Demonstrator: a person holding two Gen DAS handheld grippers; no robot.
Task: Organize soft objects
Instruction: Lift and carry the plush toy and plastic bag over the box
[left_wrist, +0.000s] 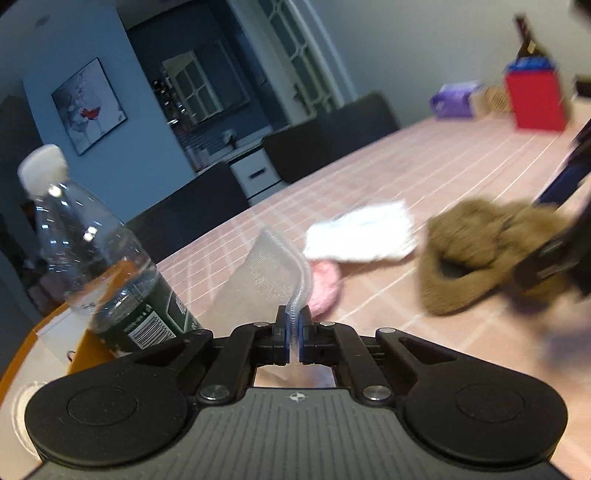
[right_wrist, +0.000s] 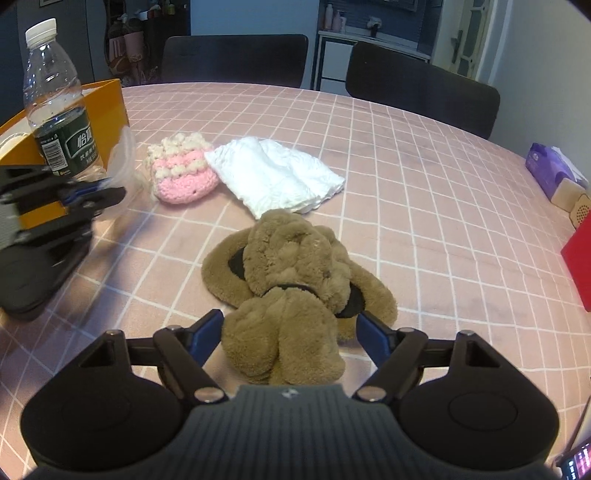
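Note:
My left gripper is shut on the stitched edge of a sheer mesh pouch, which stands up from the jaws. In the right wrist view this gripper sits at the left with the pouch beside the bottle. A brown plush toy lies on the pink checked tablecloth. My right gripper is open, with the toy's near end between its blue fingers. Behind the toy lie a pink and cream knitted pouch and a folded white cloth.
A water bottle stands in front of an orange box at the left. A purple tissue pack and a red box sit at the right edge. Dark chairs line the table's far side.

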